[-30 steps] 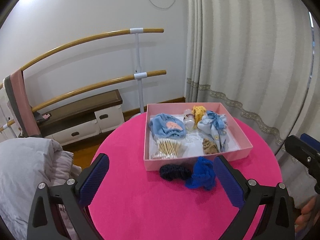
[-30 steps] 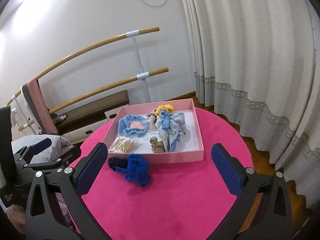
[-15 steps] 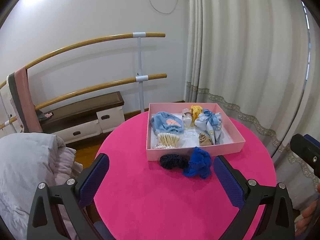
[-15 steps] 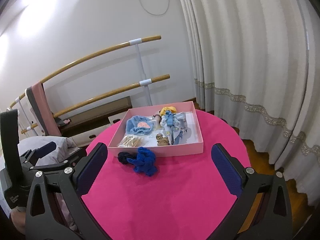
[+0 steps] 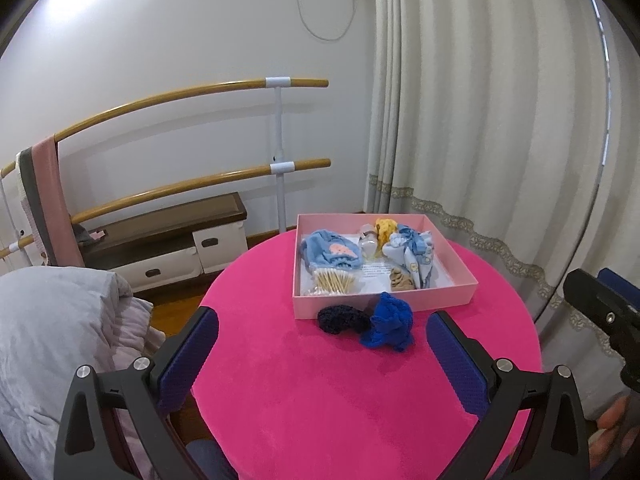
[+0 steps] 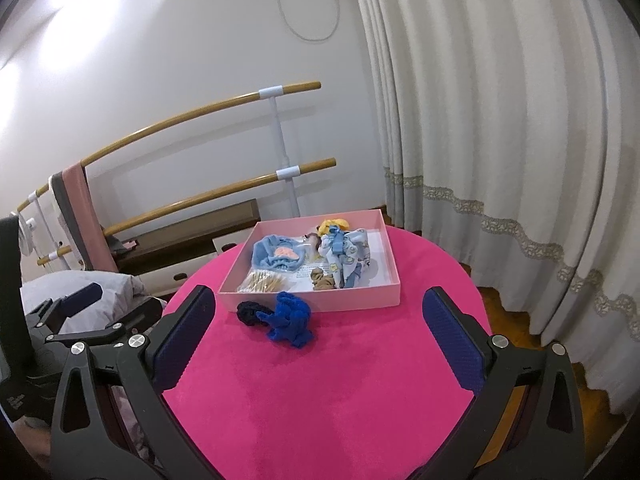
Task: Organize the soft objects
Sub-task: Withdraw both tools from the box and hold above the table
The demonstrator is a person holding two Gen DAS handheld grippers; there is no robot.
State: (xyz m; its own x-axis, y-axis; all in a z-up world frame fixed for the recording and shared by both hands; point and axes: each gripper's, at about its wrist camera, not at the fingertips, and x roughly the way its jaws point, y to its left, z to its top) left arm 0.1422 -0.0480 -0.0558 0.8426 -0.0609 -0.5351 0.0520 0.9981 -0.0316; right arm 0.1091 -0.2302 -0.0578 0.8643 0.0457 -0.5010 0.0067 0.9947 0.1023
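A pink box stands at the far side of a round pink table. It holds a light blue cloth, a patterned blue-white cloth, a yellow item, a brown item and cotton swabs. On the table in front of the box lie a dark navy soft piece and a bright blue one. My left gripper and right gripper hover open and empty, well short of them.
A grey quilt lies left of the table. Wooden barre rails and a low bench with drawers stand against the wall behind. Cream curtains hang at the right. The right gripper's body shows at the left view's right edge.
Both grippers have pulled back and risen from the table, so the box and the two blue pieces look smaller and farther. Nothing on the table has moved.
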